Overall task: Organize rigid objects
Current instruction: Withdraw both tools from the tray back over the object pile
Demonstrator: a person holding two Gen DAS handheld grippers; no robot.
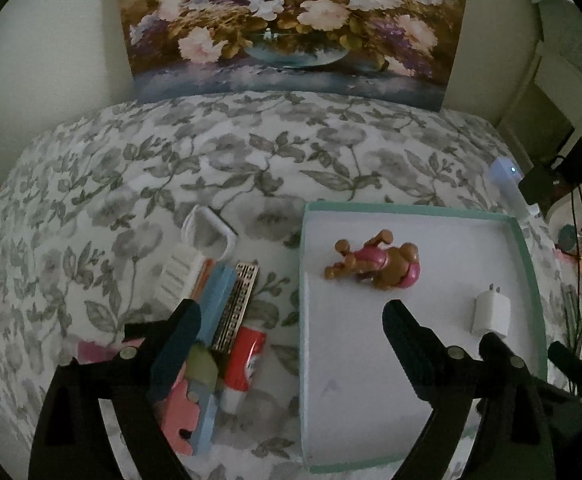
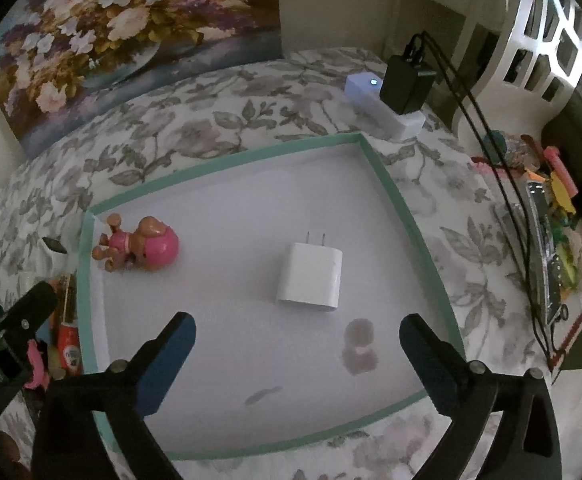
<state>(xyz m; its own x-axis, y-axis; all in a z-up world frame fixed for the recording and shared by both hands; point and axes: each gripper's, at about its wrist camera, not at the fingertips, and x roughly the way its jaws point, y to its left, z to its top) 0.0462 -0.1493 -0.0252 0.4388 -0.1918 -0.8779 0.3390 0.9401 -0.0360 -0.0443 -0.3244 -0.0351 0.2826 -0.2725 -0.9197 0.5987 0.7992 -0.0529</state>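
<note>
A shallow white tray with a teal rim lies on the floral cloth. Inside it are a brown toy dog in a pink outfit and a white plug charger. My left gripper hangs open over the tray's left rim, holding nothing. Left of the tray lies a pile: a white brush, a blue bar, a harmonica, a red tube and a pink puzzle piece. My right gripper is open above the tray, just short of the charger. The toy dog sits far left.
A white heart-shaped cutter lies behind the pile. A white power strip with a black adapter and cables sits beyond the tray's far corner. Colourful clutter fills the right edge. A flower painting leans at the back.
</note>
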